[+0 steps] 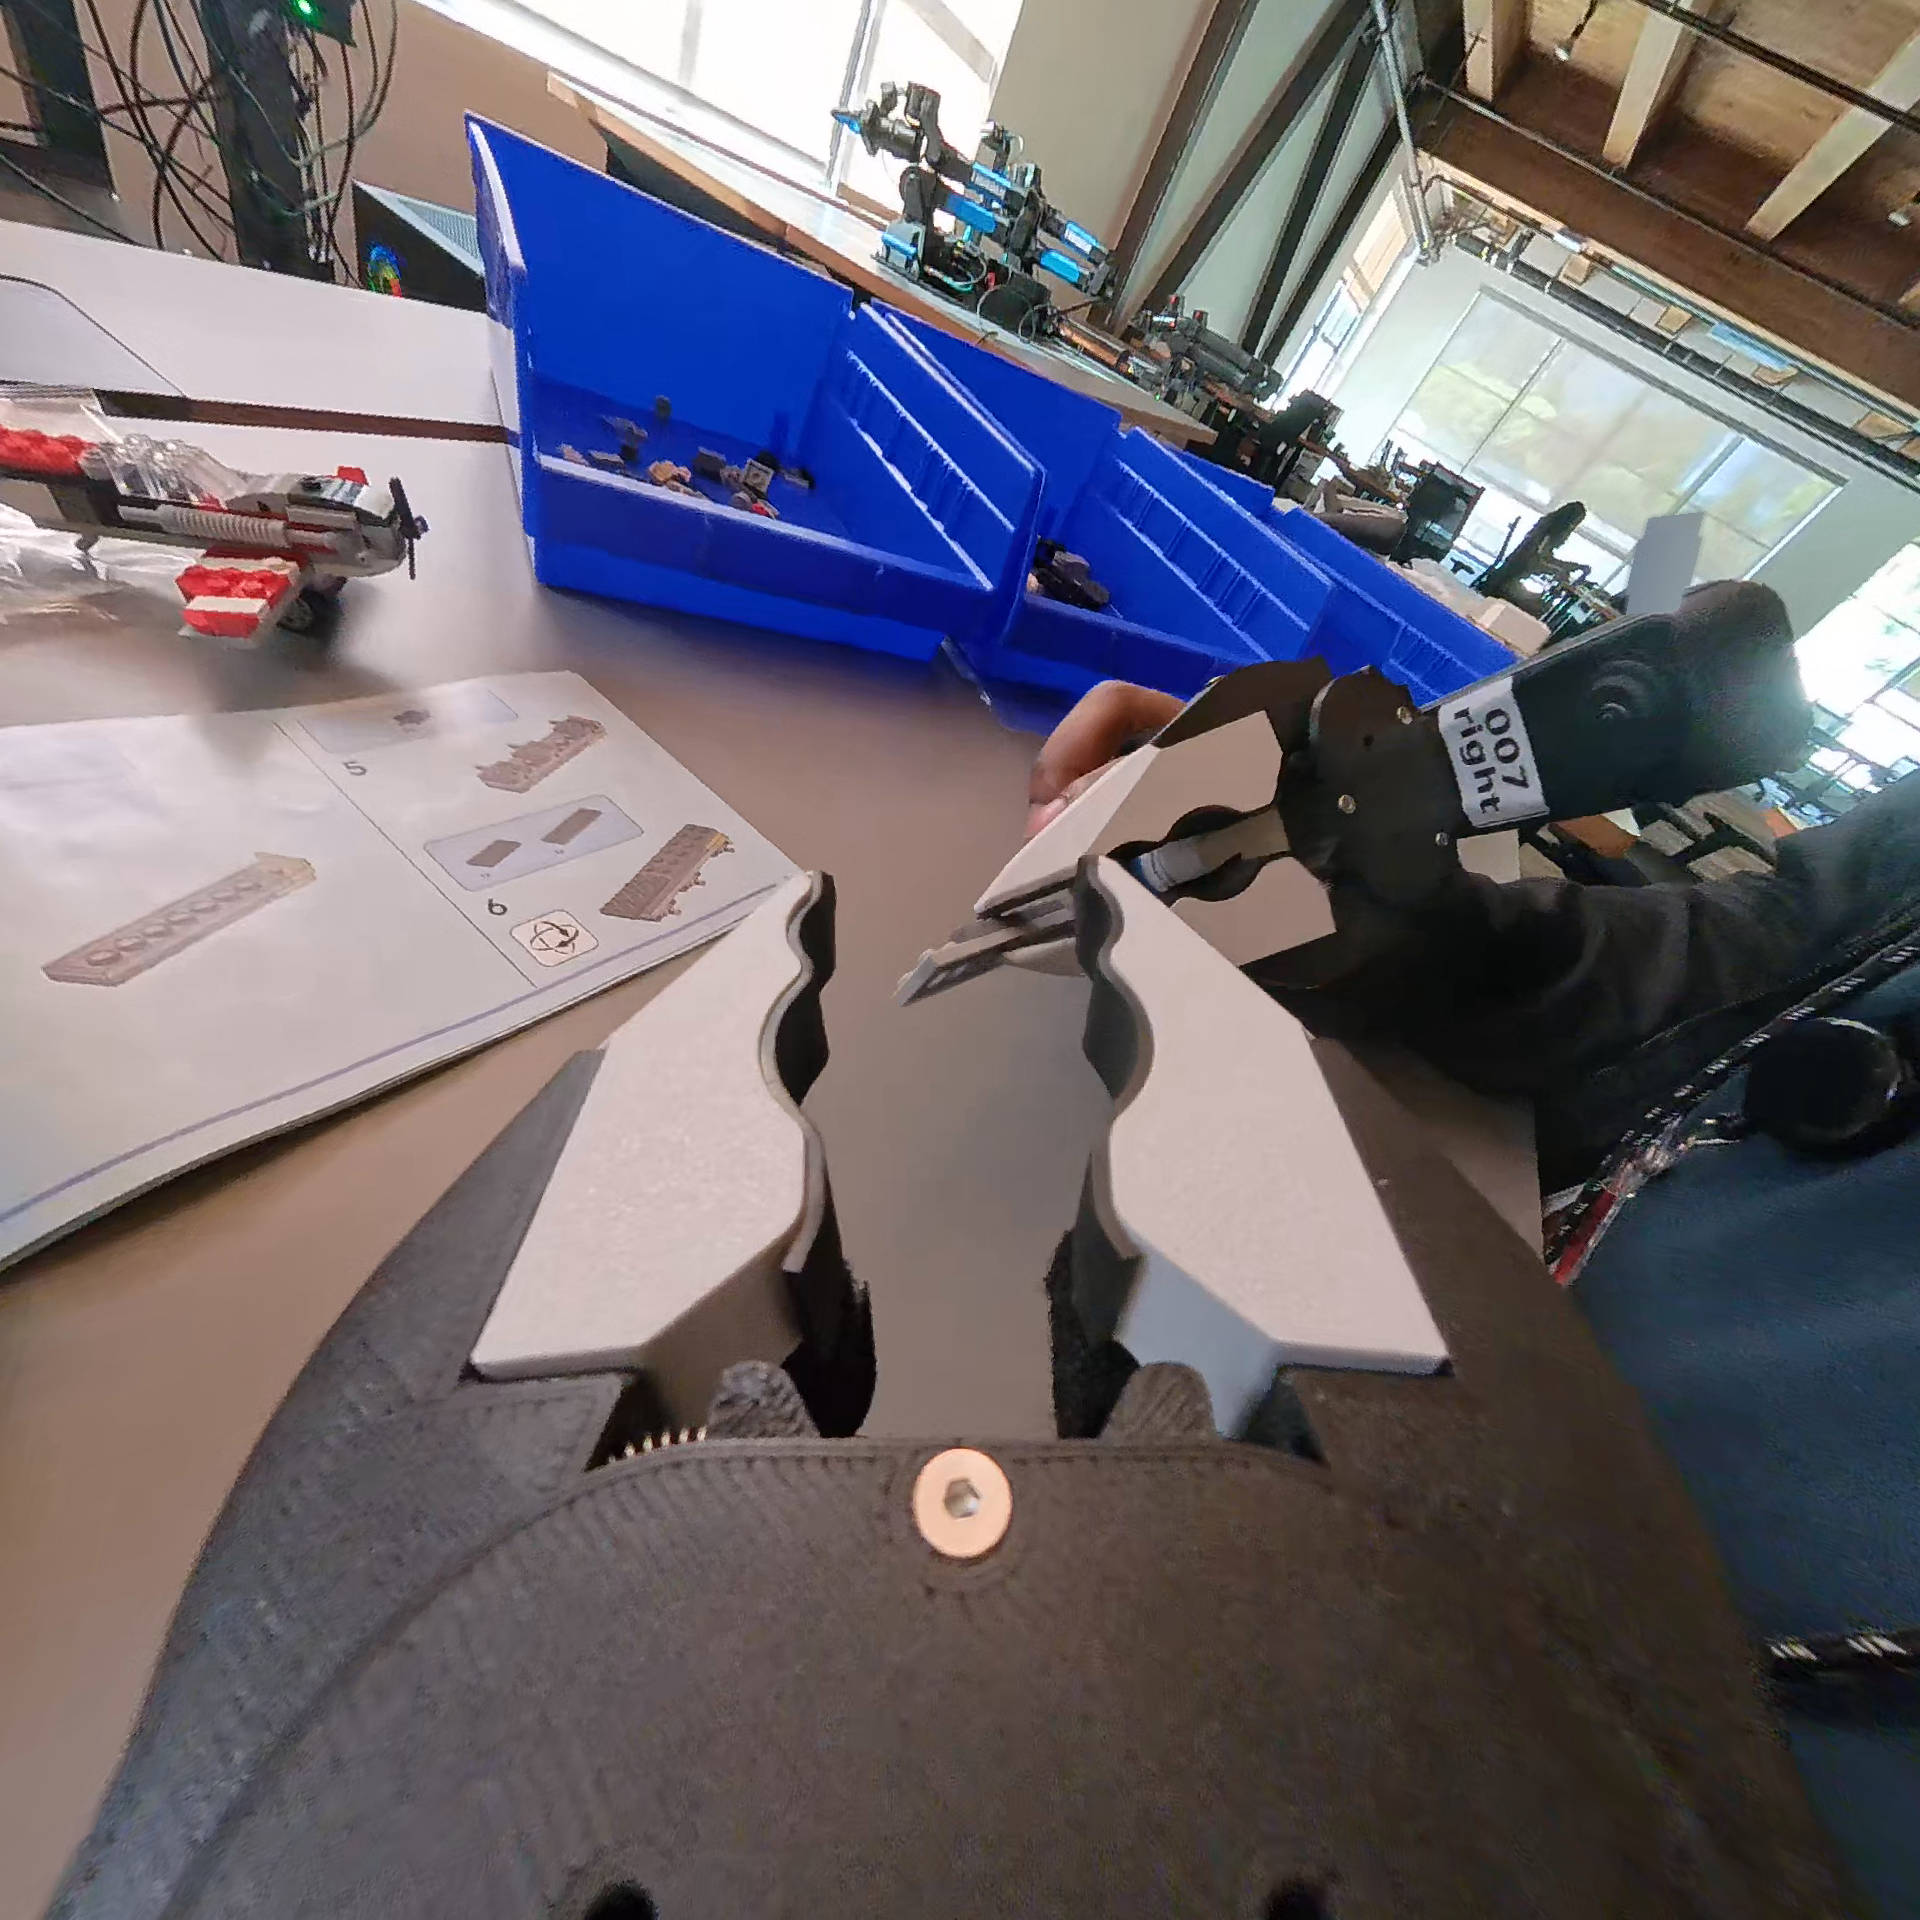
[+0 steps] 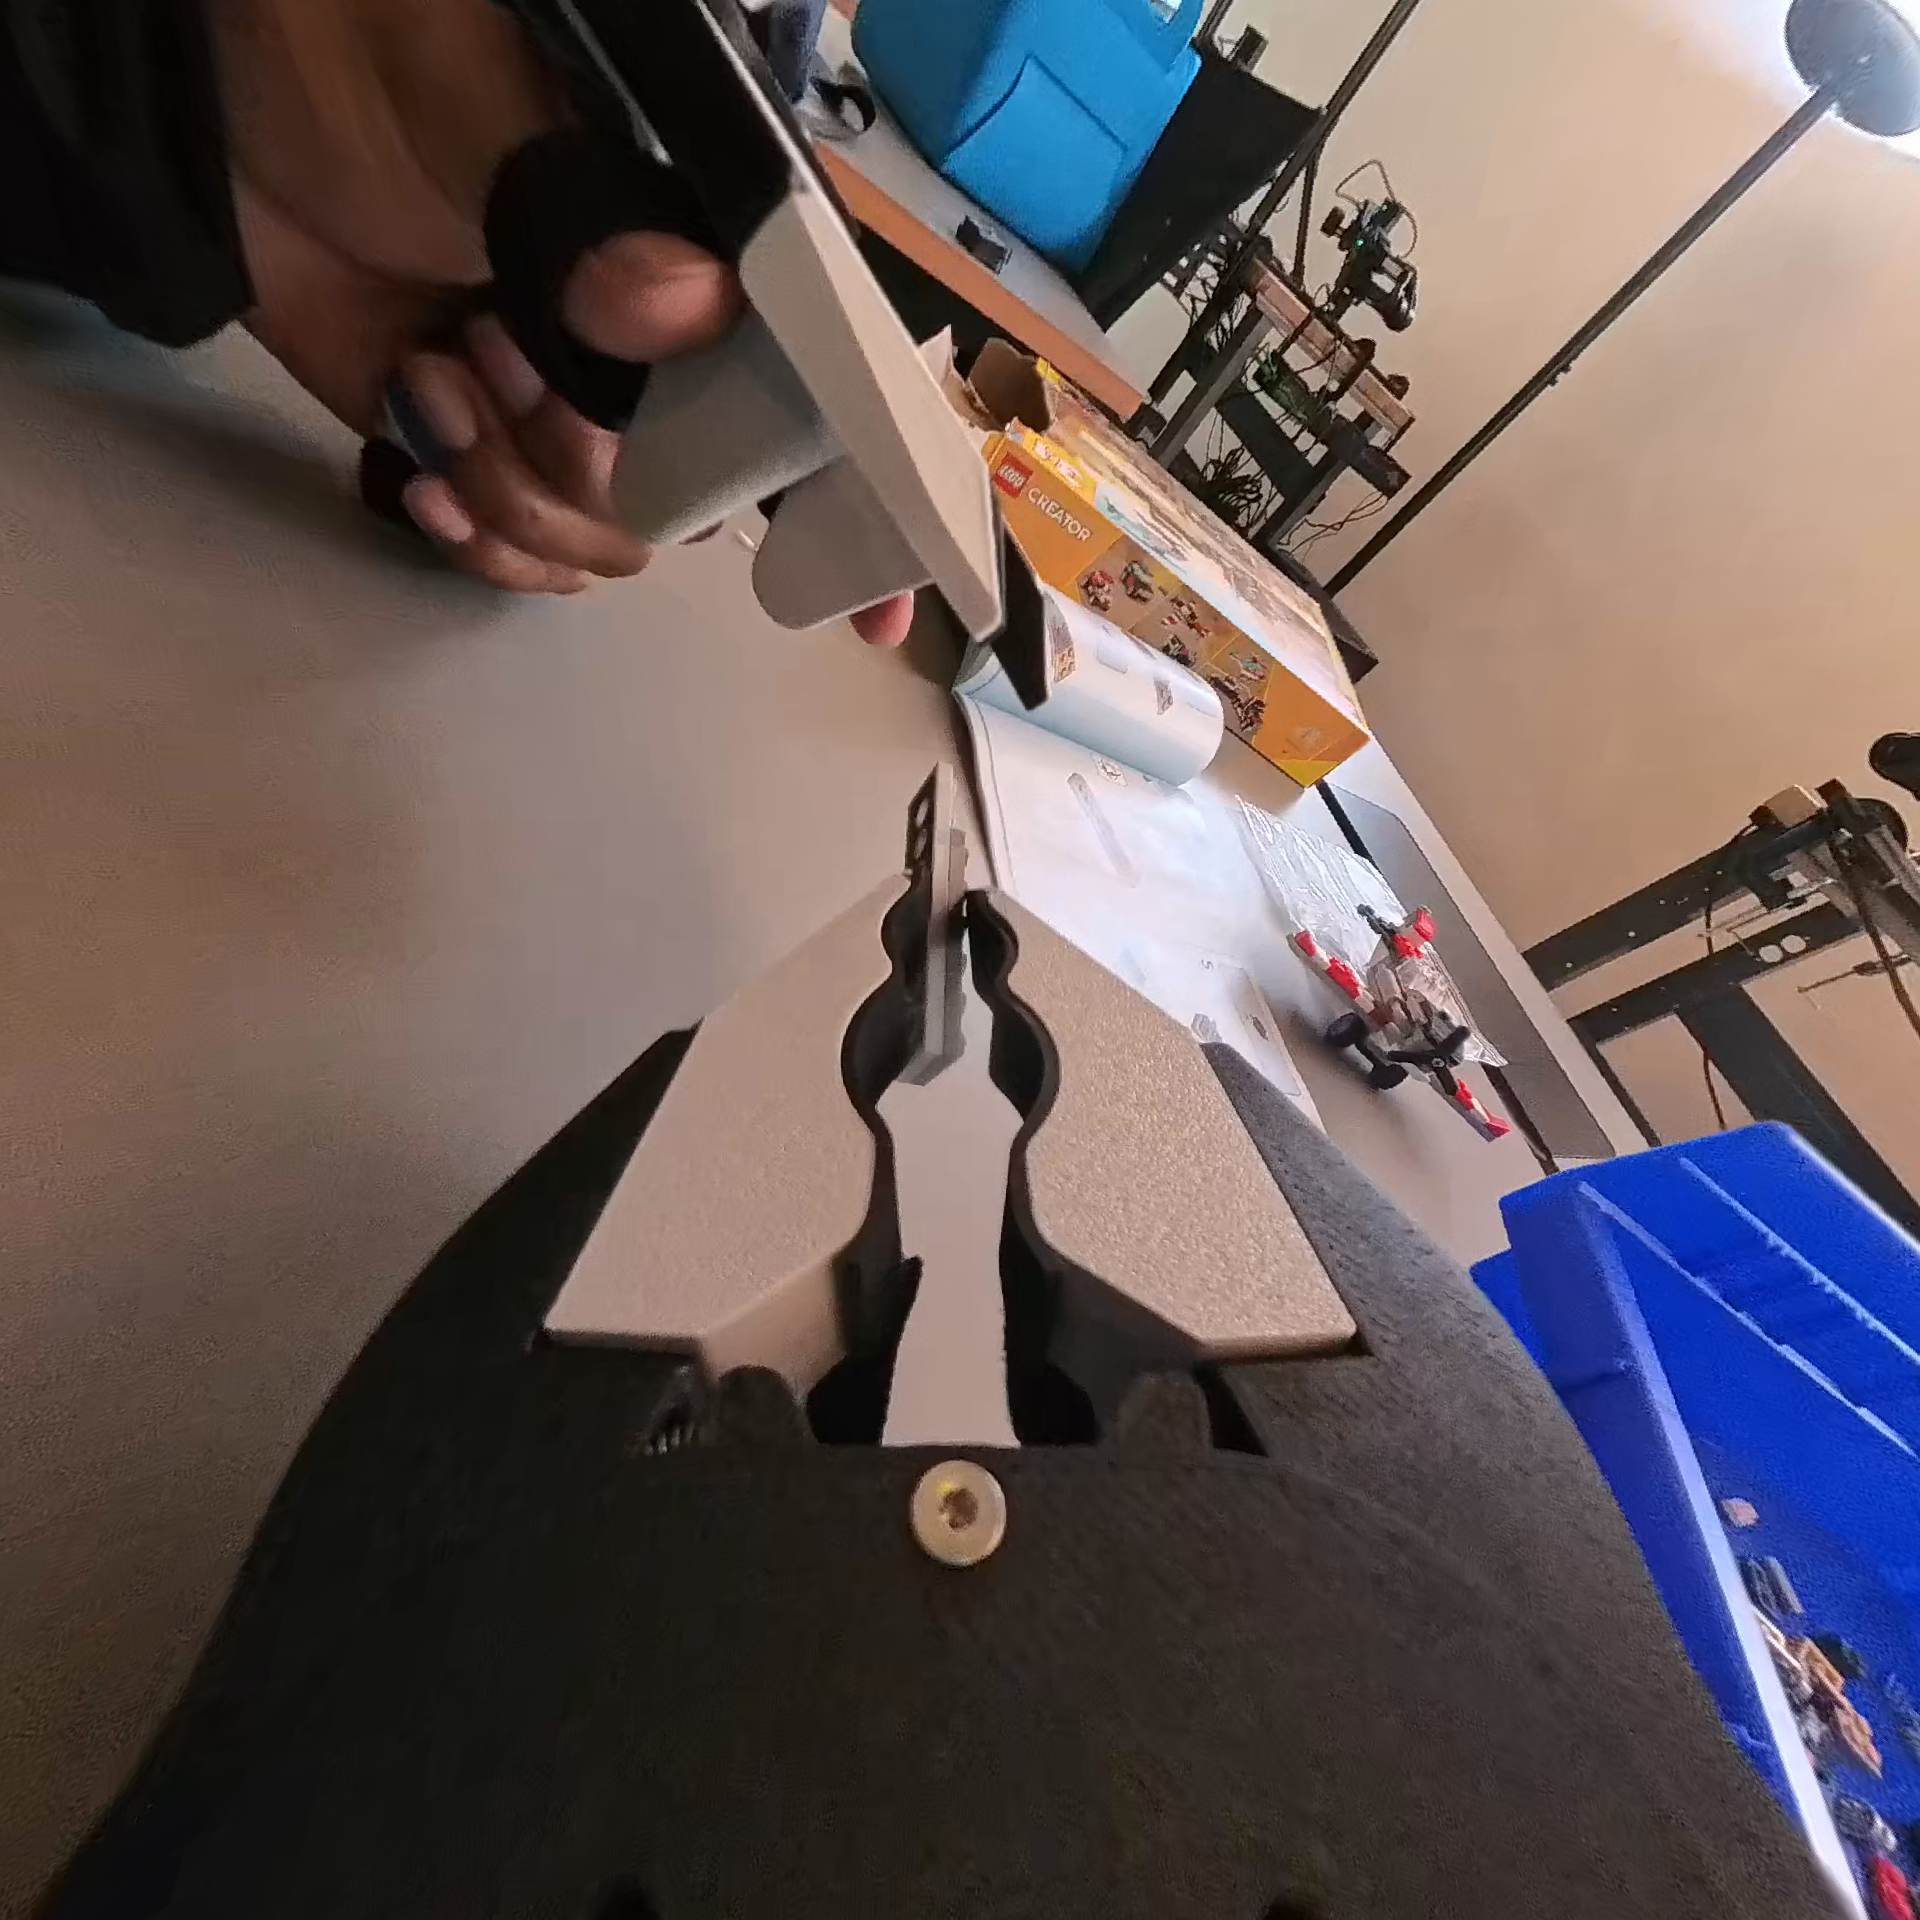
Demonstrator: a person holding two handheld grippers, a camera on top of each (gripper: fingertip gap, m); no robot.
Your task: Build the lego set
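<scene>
My right gripper [image 2: 948,902] is shut on a thin dark grey Lego plate [image 2: 938,987], held on edge just above the table, with one end poking out past the fingertips. In the left wrist view the right gripper [image 1: 1023,925] comes in from the right with the plate [image 1: 951,975] sticking out of its tips. My left gripper [image 1: 956,899] is open and empty, its jaws right next to that plate. It also shows in the right wrist view [image 2: 914,623], held by a hand, above and beyond the plate.
An open instruction booklet [image 1: 312,894] lies left of the grippers. A red, white and grey Lego plane [image 1: 239,530] sits on a plastic bag beyond it. Blue parts bins [image 1: 727,436] with several small pieces line the far side. A yellow Lego box [image 2: 1174,592] lies behind the booklet [image 2: 1101,831]. About 4 cm separates my left fingertips from my right.
</scene>
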